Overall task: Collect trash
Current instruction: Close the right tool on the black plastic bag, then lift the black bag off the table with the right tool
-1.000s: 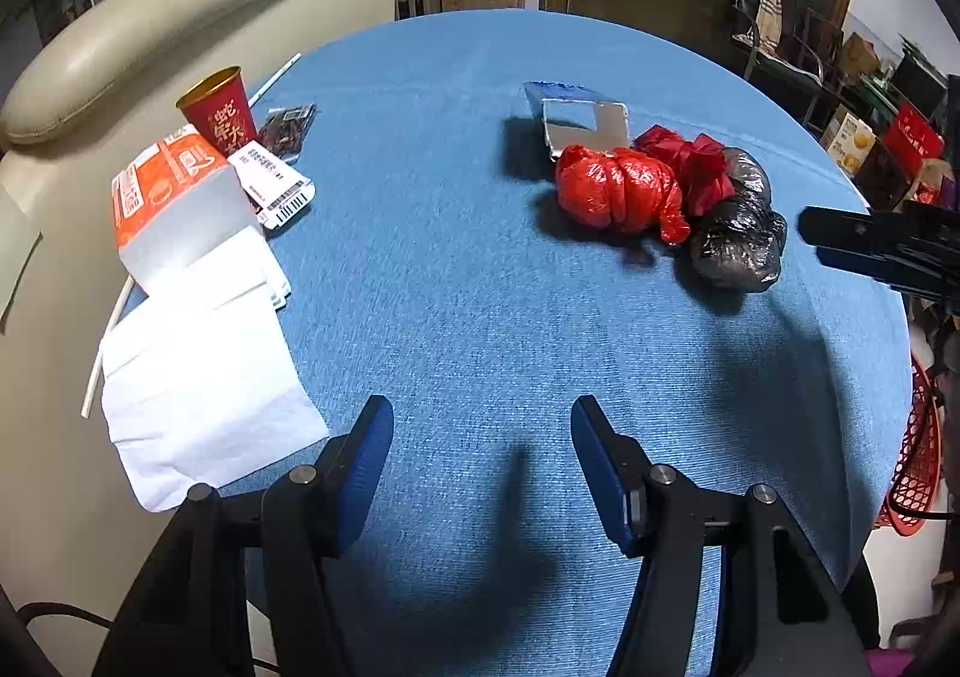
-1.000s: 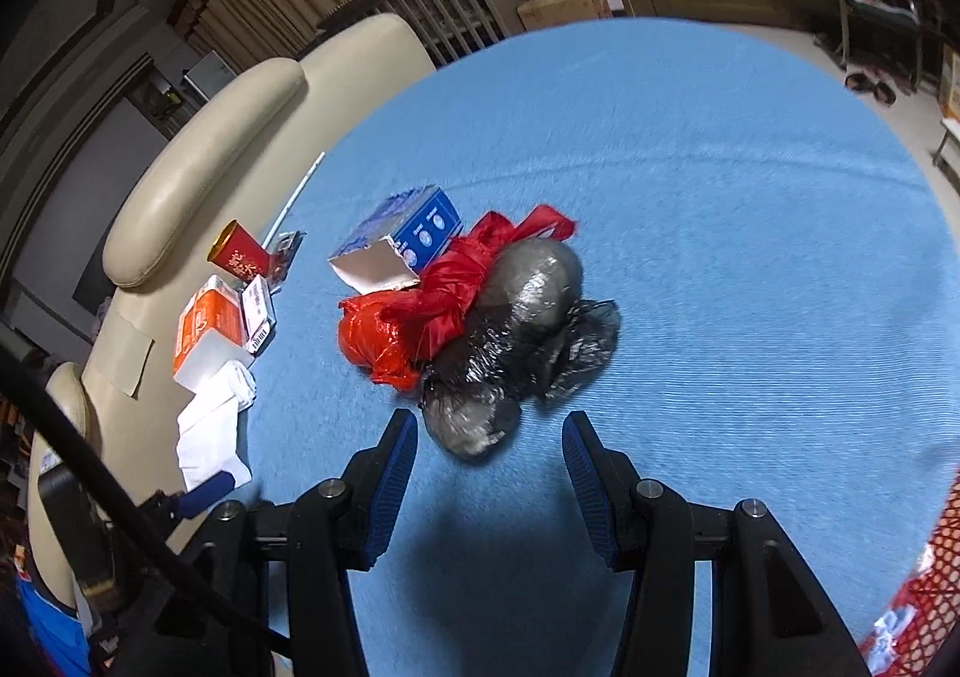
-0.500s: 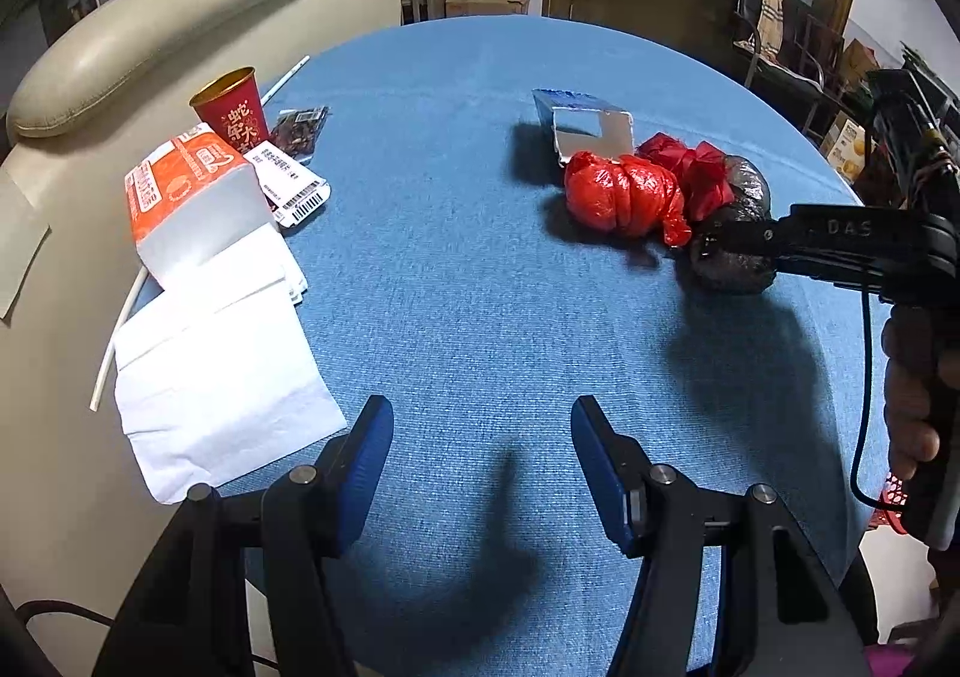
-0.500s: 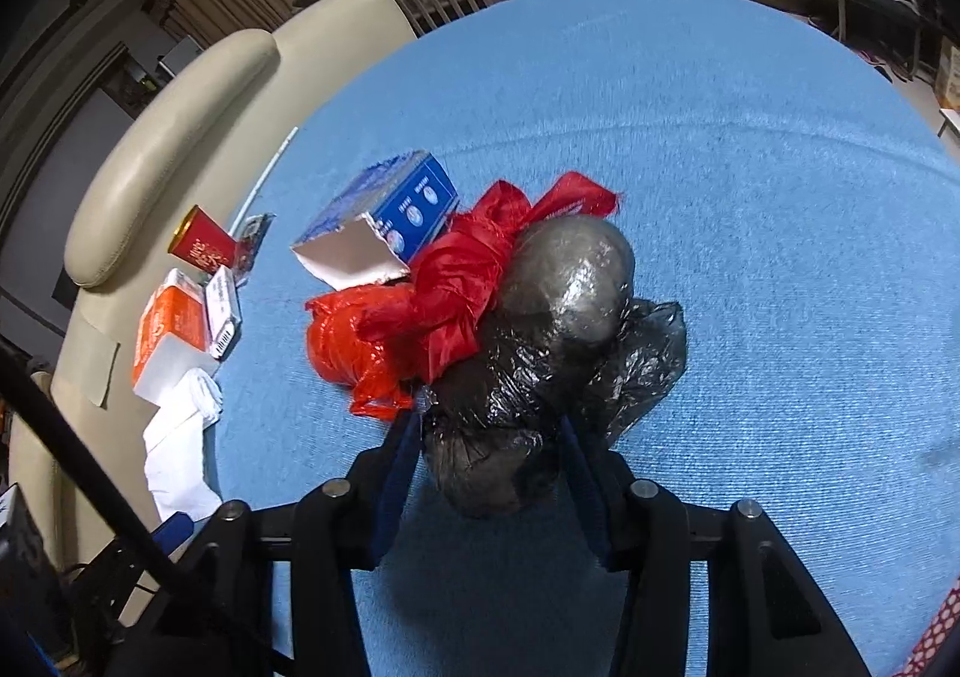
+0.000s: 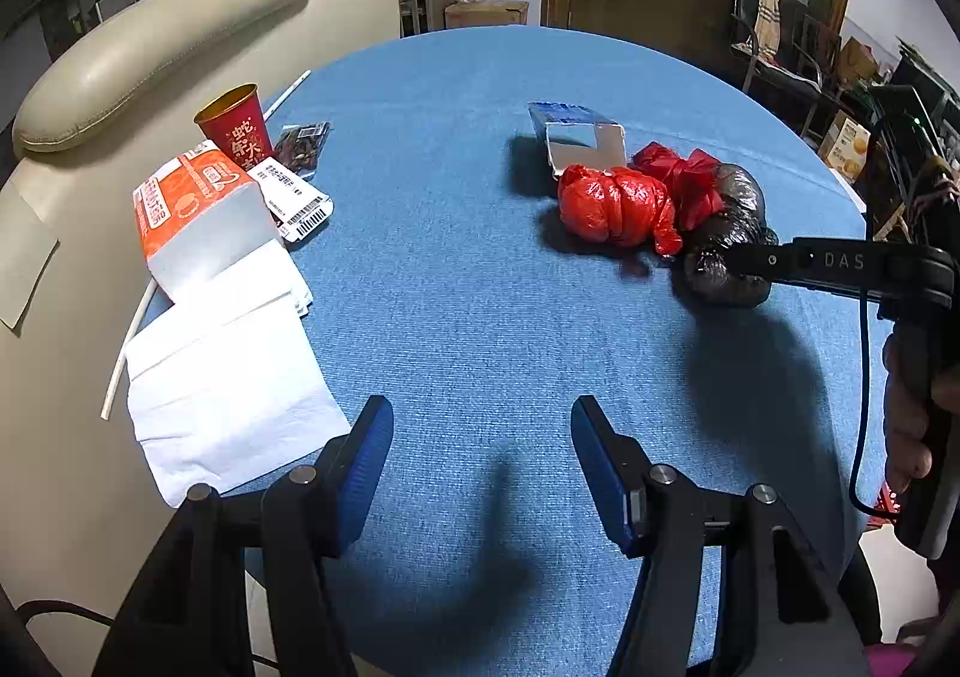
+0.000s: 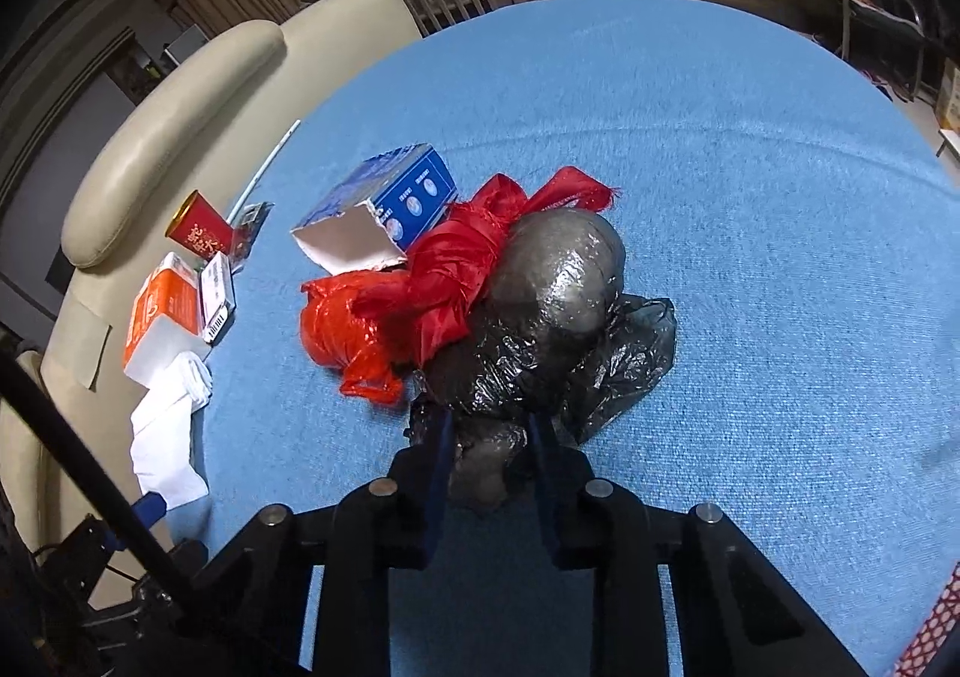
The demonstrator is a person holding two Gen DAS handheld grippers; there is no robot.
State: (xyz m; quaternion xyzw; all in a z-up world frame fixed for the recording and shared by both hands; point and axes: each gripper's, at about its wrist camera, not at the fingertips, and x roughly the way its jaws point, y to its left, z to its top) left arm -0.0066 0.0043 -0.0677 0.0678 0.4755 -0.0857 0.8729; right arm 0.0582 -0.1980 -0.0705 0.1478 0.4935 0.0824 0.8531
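A crumpled black plastic bag (image 6: 540, 329) lies on the round blue table (image 6: 750, 167), tied up with a red plastic bag (image 6: 384, 311). My right gripper (image 6: 487, 440) is shut on the near end of the black bag, its pads squeezing the plastic. The left wrist view shows the same black bag (image 5: 729, 233) and red bag (image 5: 612, 206) at the right, with the right gripper (image 5: 735, 261) pinching the black bag from the side. My left gripper (image 5: 480, 437) hovers open over bare cloth near the table's front edge, holding nothing.
A torn blue and white carton (image 6: 384, 209) lies behind the bags. At the table's left are a red paper cup (image 5: 235, 128), an orange and white box (image 5: 192, 215), a barcoded packet (image 5: 291, 197), white napkins (image 5: 222, 371) and a straw (image 5: 127, 353). A cream armchair (image 5: 150, 53) borders that side.
My right gripper moved forward and down onto the black bag and its jaws closed on the bag's near end. The left gripper stayed put and open.
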